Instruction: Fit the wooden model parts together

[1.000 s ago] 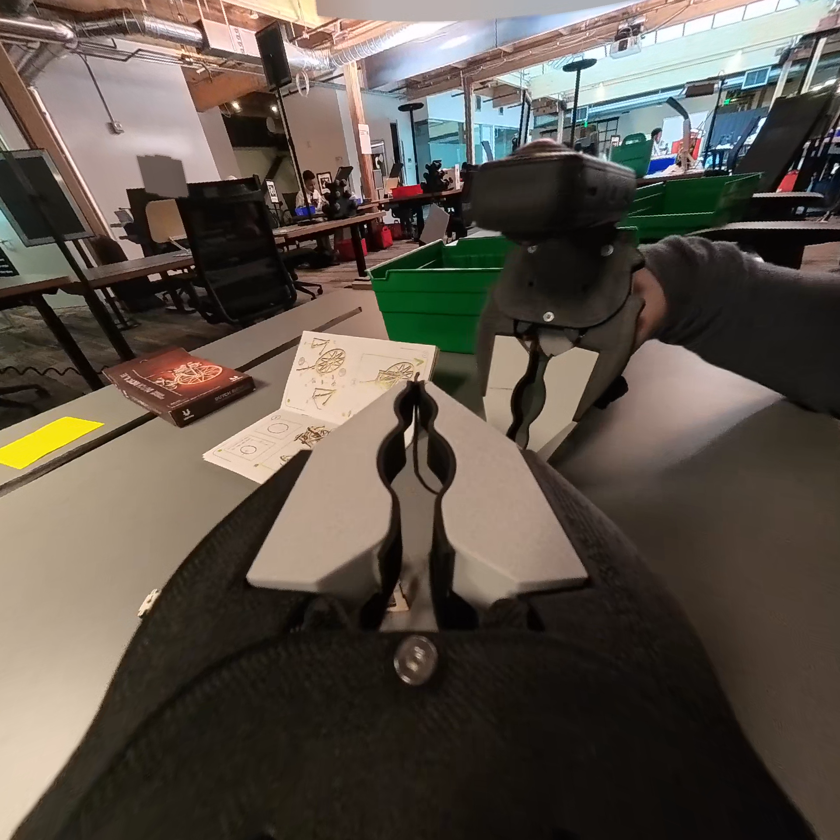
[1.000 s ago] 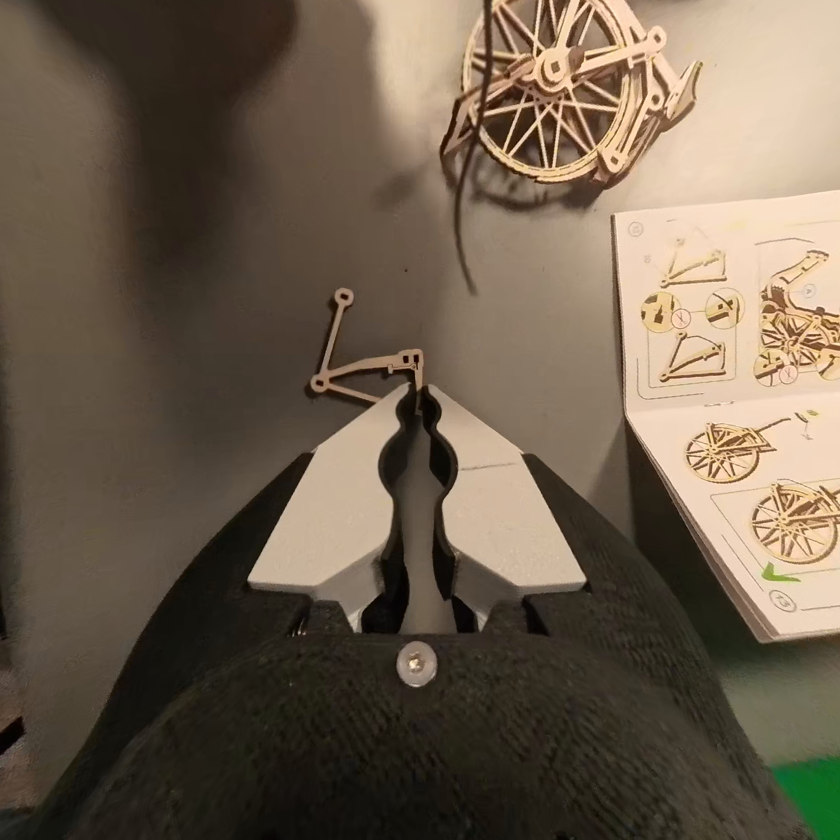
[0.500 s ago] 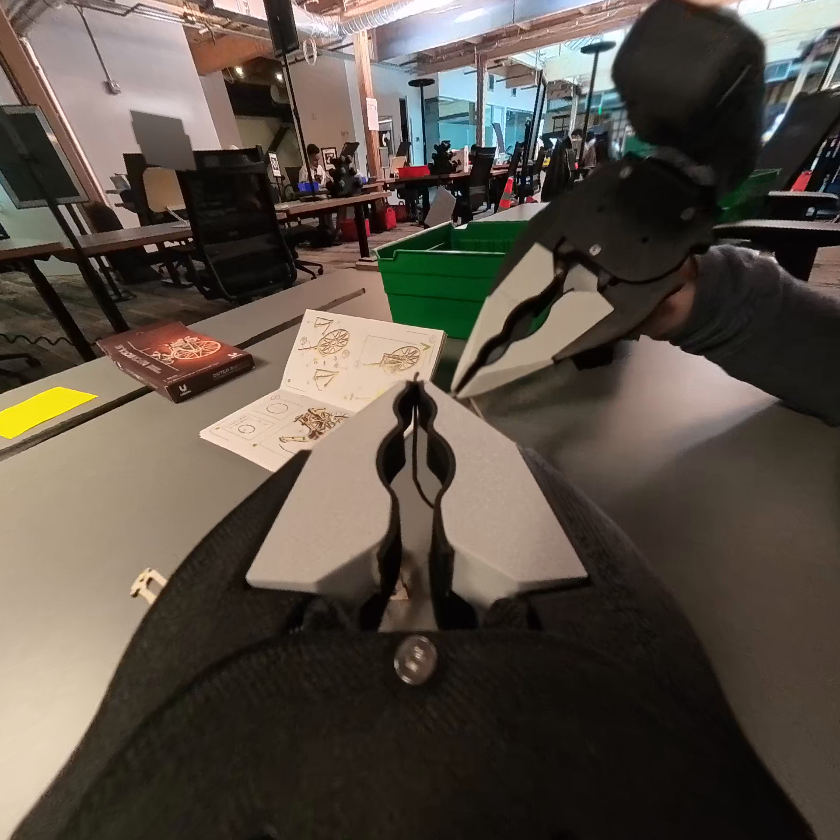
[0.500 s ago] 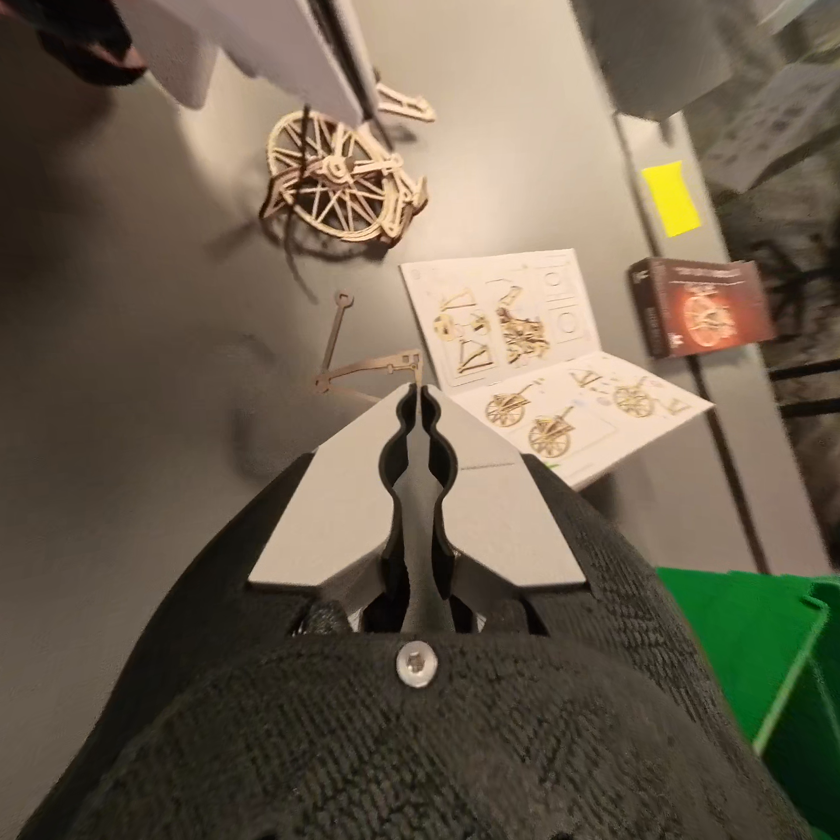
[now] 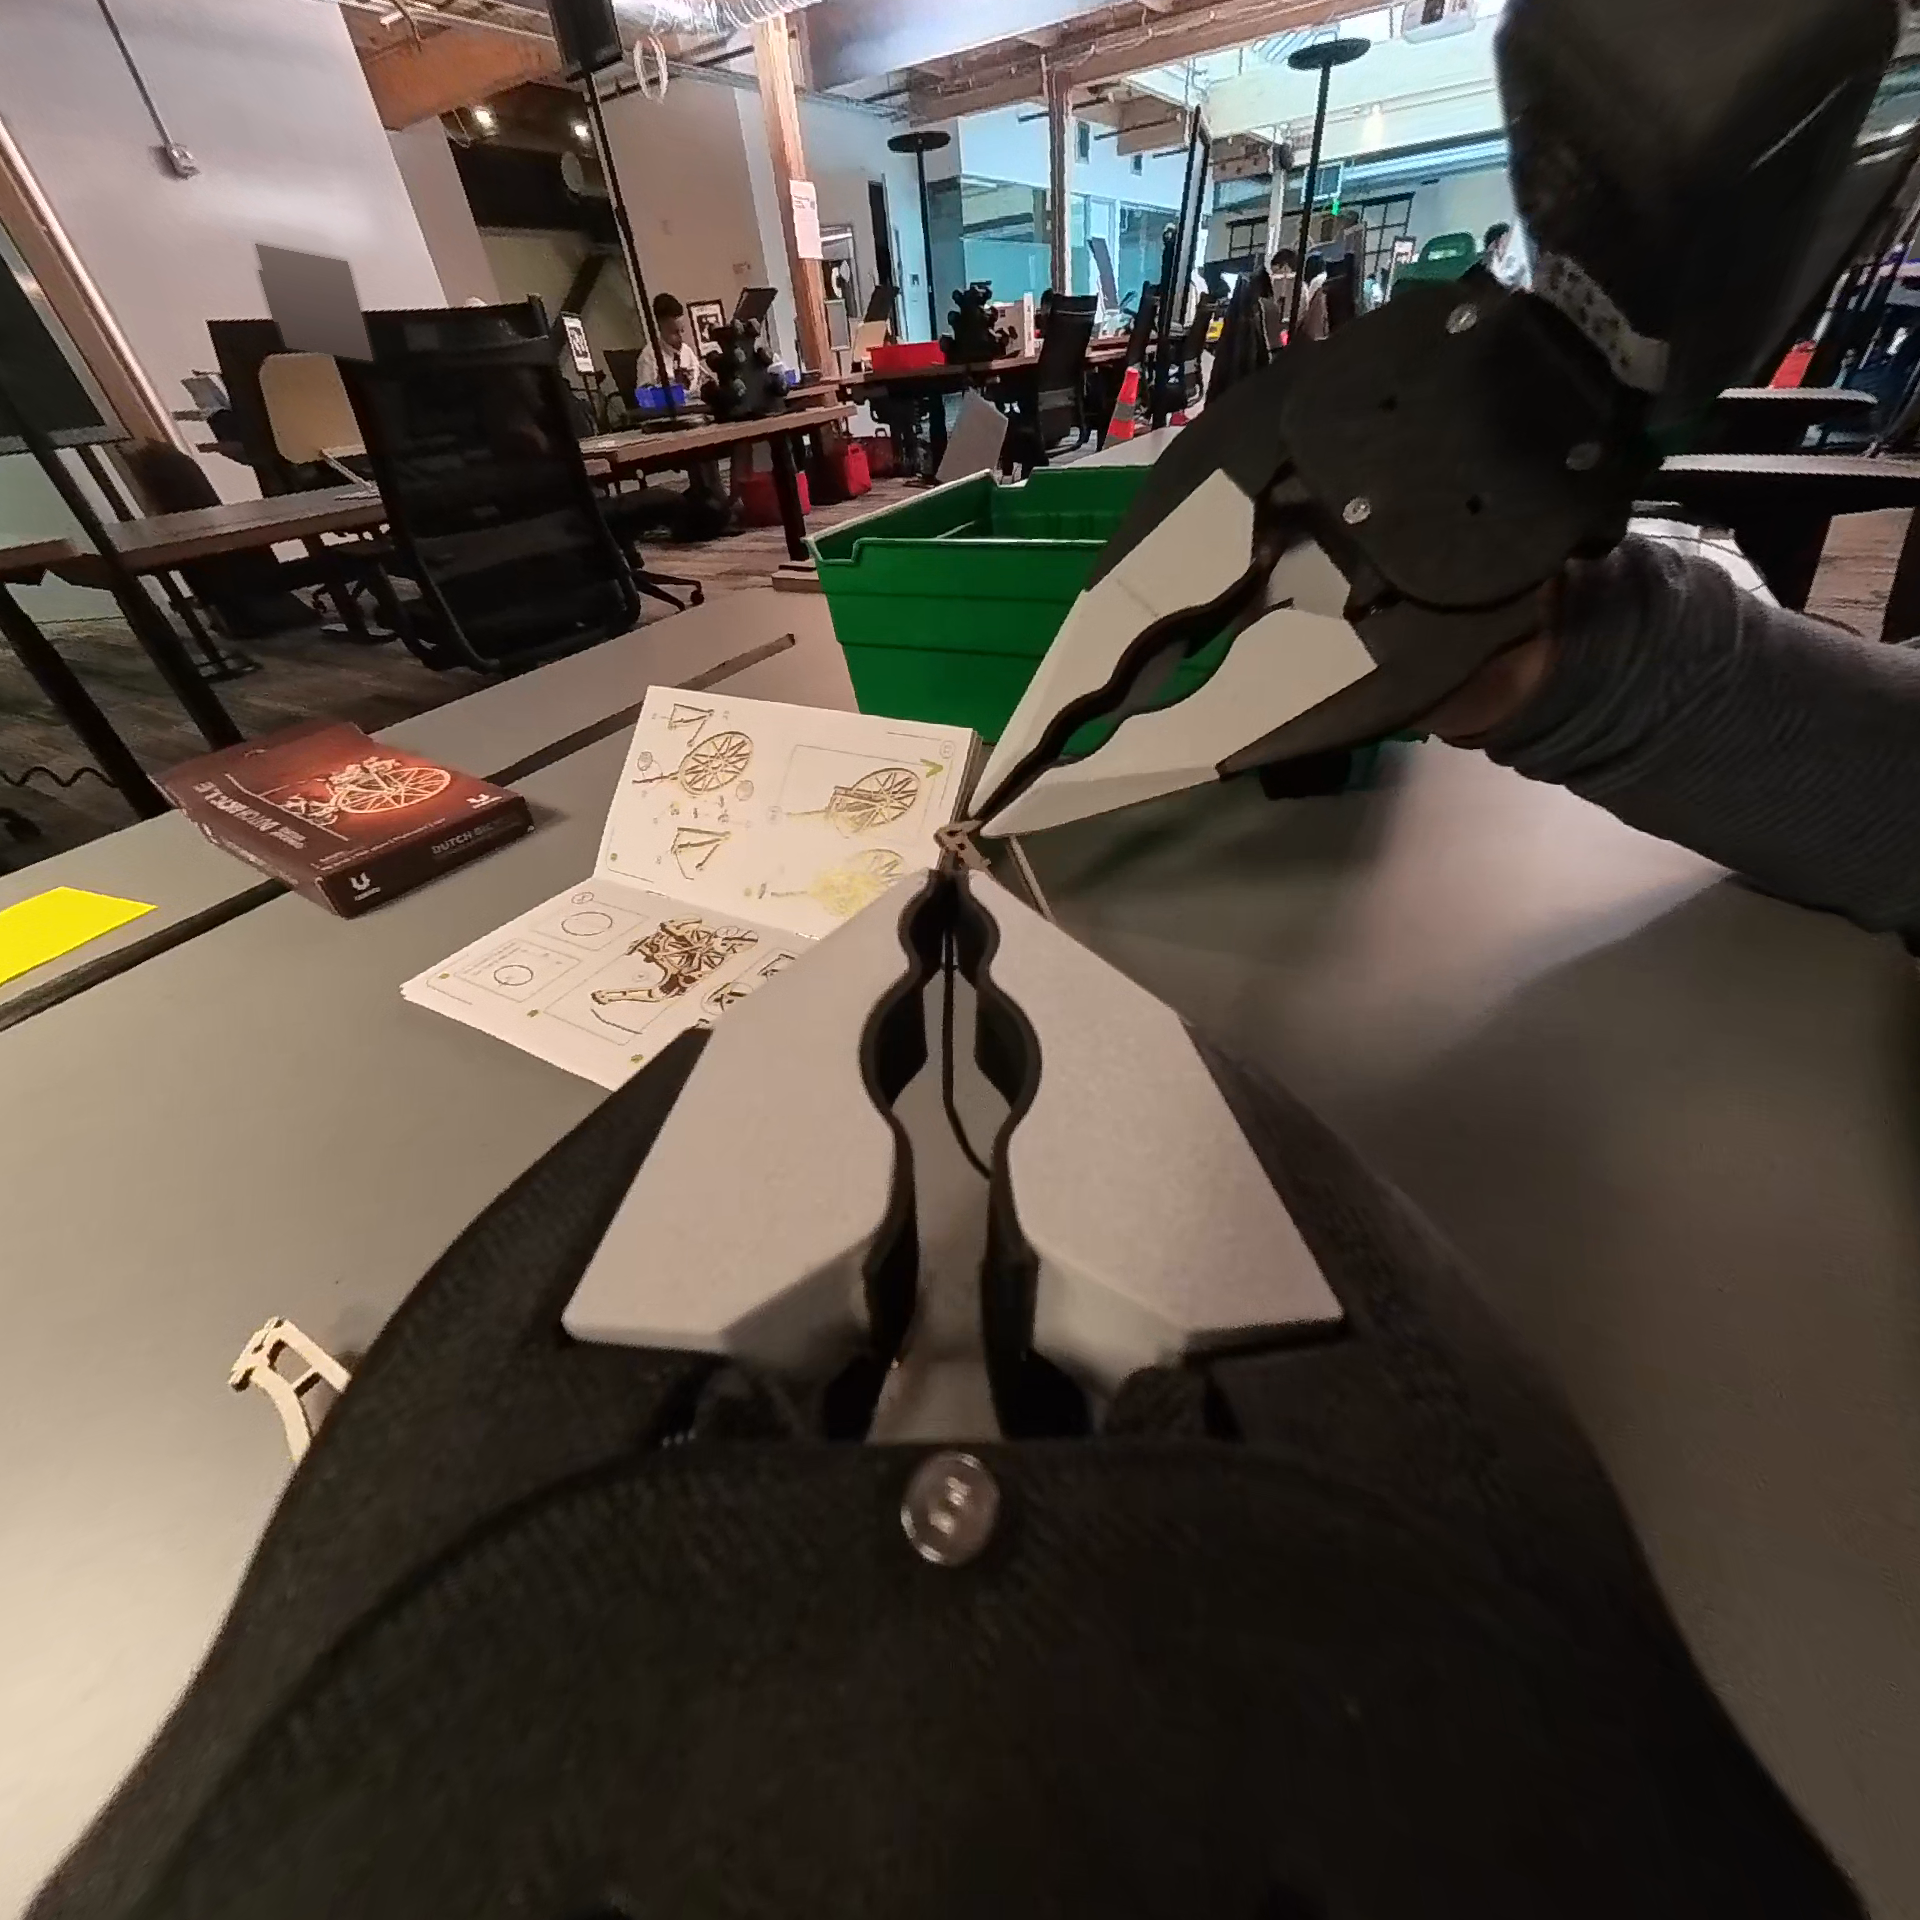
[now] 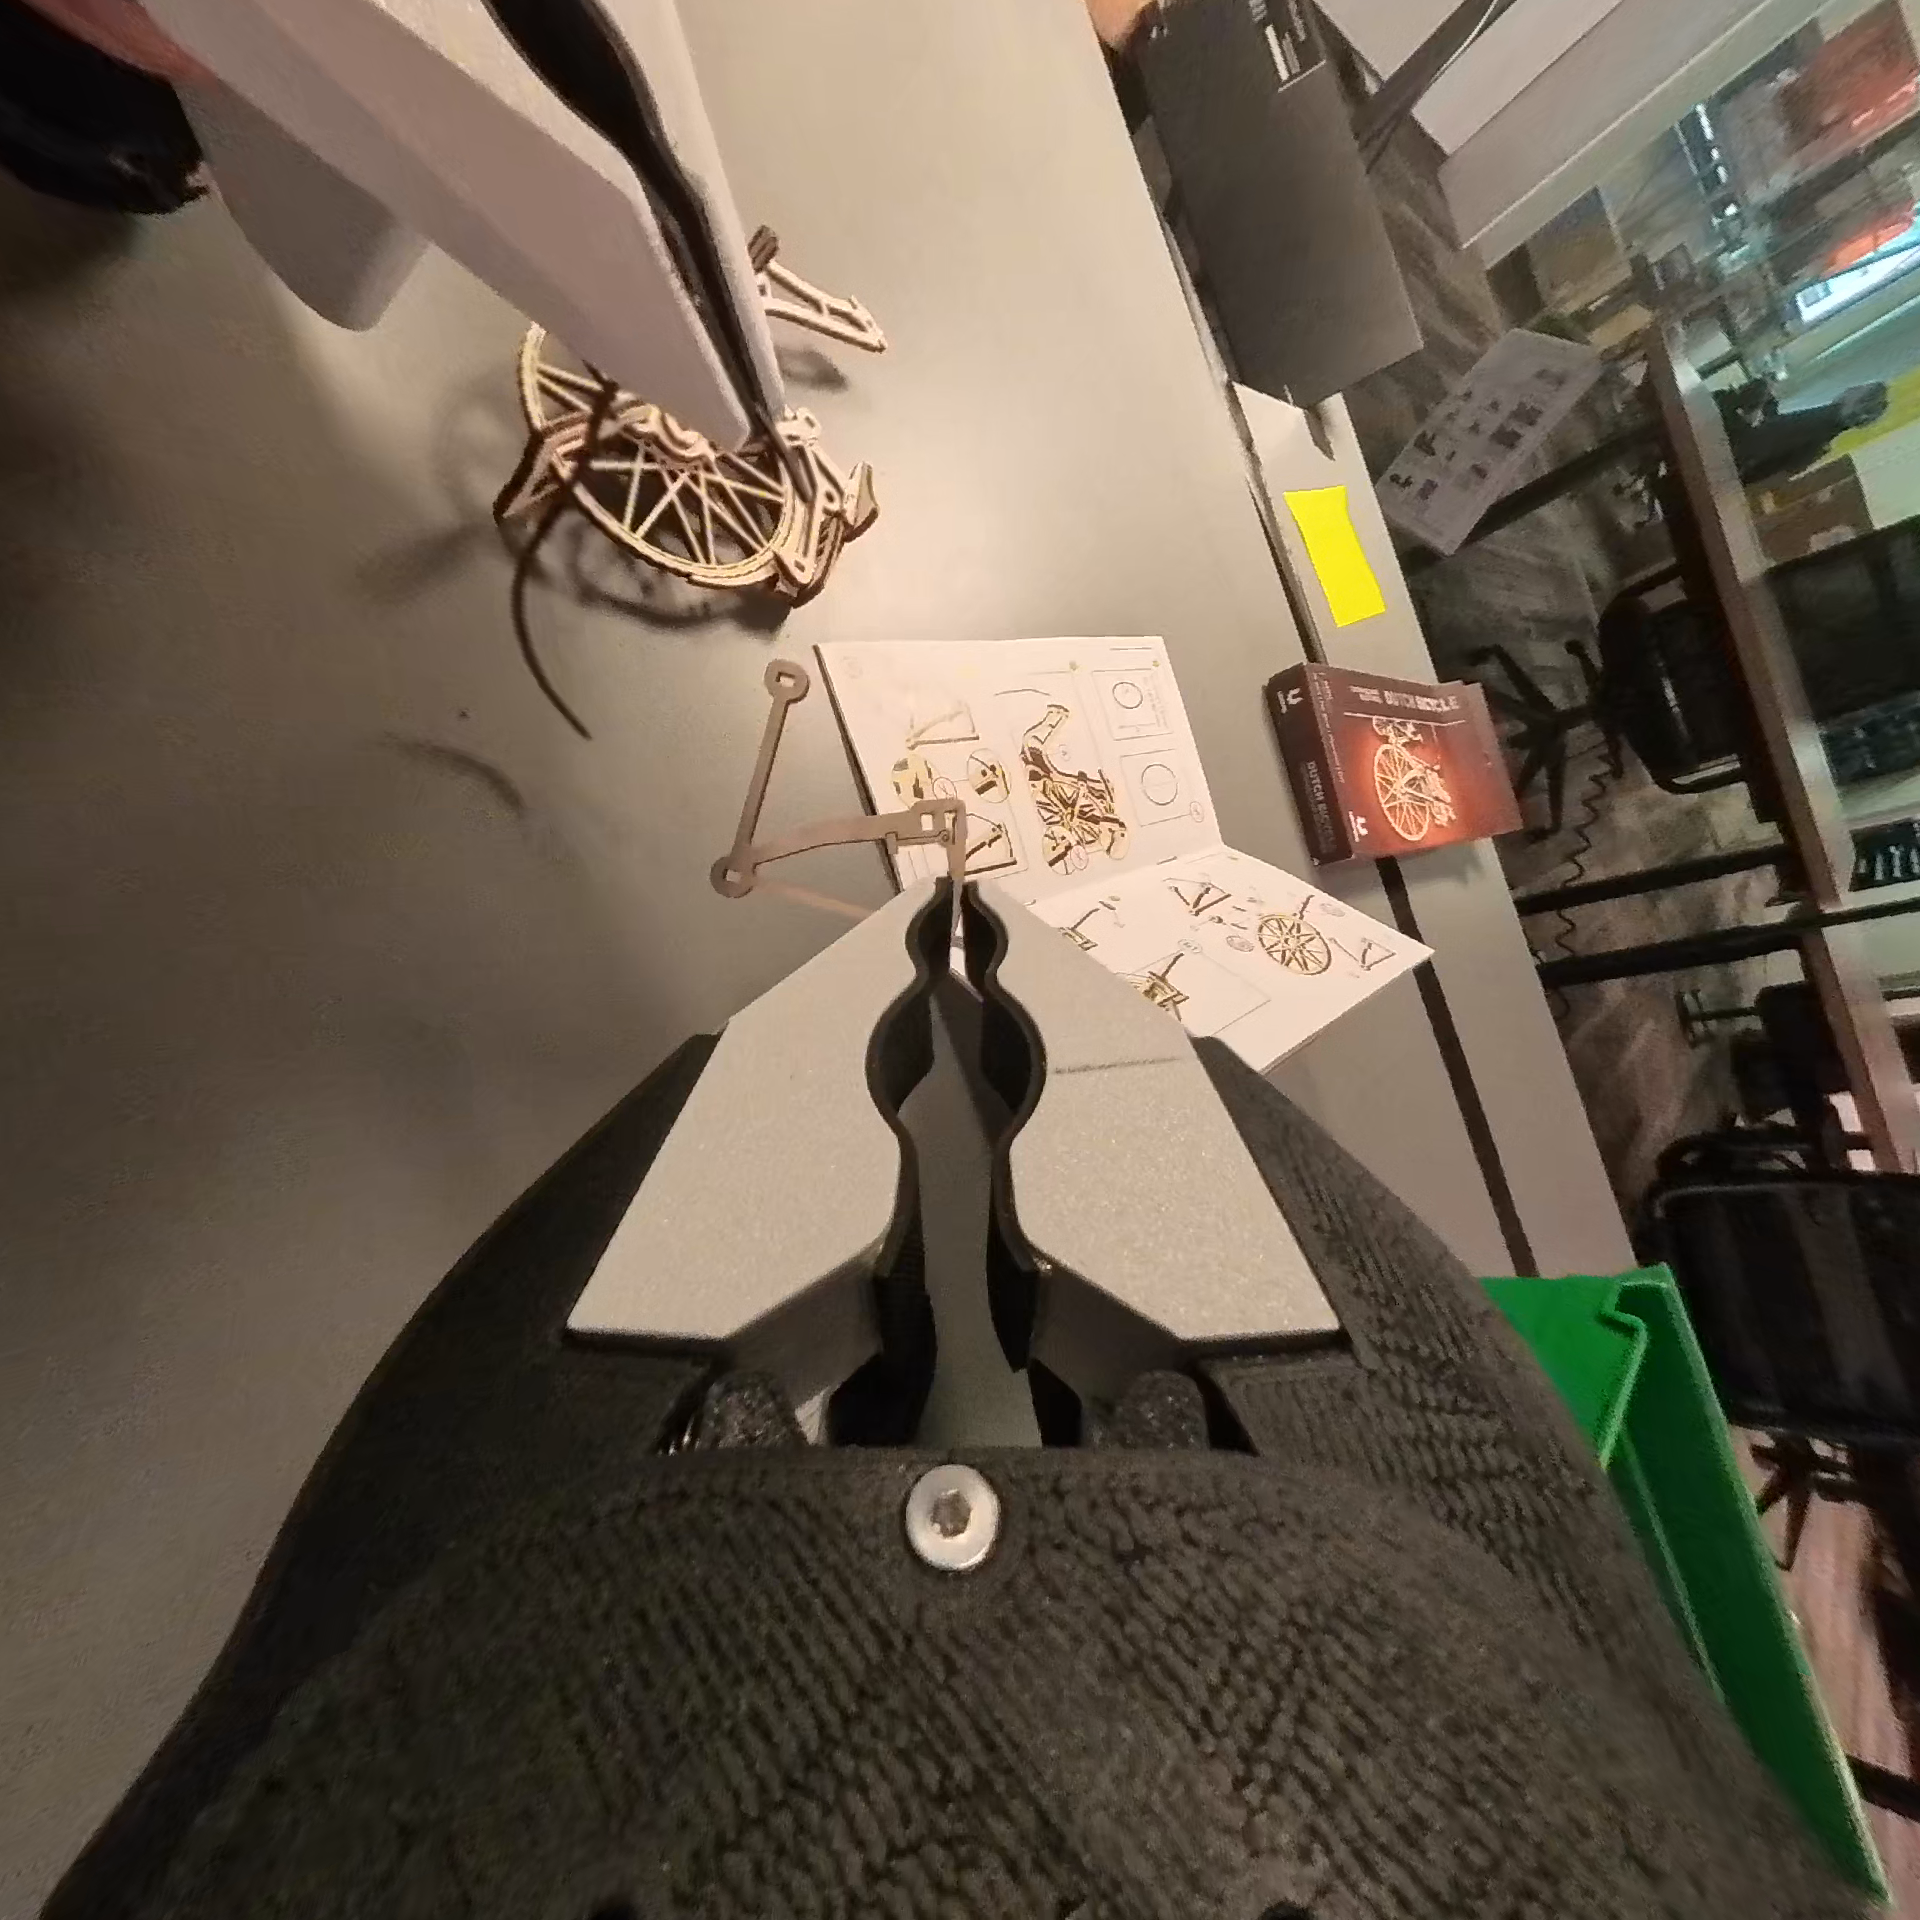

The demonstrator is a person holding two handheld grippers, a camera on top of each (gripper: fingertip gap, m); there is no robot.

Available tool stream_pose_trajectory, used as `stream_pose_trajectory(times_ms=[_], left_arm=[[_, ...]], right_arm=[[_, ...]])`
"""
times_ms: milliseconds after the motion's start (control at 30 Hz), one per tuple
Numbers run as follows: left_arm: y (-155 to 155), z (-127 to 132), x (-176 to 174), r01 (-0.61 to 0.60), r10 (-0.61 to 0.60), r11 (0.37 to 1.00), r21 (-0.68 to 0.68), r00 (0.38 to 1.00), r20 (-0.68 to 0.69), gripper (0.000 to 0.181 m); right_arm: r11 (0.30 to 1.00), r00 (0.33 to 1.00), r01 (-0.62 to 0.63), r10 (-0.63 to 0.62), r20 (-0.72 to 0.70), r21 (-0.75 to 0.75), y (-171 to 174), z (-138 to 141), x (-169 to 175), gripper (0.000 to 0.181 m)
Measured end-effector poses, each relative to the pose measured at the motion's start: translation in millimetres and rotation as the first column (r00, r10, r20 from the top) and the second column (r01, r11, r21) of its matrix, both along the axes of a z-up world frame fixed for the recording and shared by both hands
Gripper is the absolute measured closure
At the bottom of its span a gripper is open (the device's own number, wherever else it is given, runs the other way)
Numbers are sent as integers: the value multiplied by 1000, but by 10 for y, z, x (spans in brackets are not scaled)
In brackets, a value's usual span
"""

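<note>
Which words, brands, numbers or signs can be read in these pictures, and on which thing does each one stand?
I do not copy wording; these things bear it.
Dark brown box: white lettering and a logo on lid and side.
Open booklet: small marks beside the diagrams, too small to read.
Yellow note: no writing visible.
White sheet on the far post: too small to read.

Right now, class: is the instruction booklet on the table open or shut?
Open: the booklet lies spread flat on the table, two diagram pages showing.
</note>
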State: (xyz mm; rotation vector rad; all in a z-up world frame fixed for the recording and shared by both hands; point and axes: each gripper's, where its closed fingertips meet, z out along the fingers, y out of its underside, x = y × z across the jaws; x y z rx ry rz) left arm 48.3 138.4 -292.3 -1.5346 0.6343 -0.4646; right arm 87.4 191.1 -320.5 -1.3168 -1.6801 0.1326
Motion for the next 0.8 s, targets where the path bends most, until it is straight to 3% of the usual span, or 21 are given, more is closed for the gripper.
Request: stream_pose_trajectory(times_ms=[800], left_arm=[[-26,-22,39,16,-16,1000,6,1000,-26,181]], right_arm=[[995,996,50,-56,-68,-86,90,-13,6,181]])
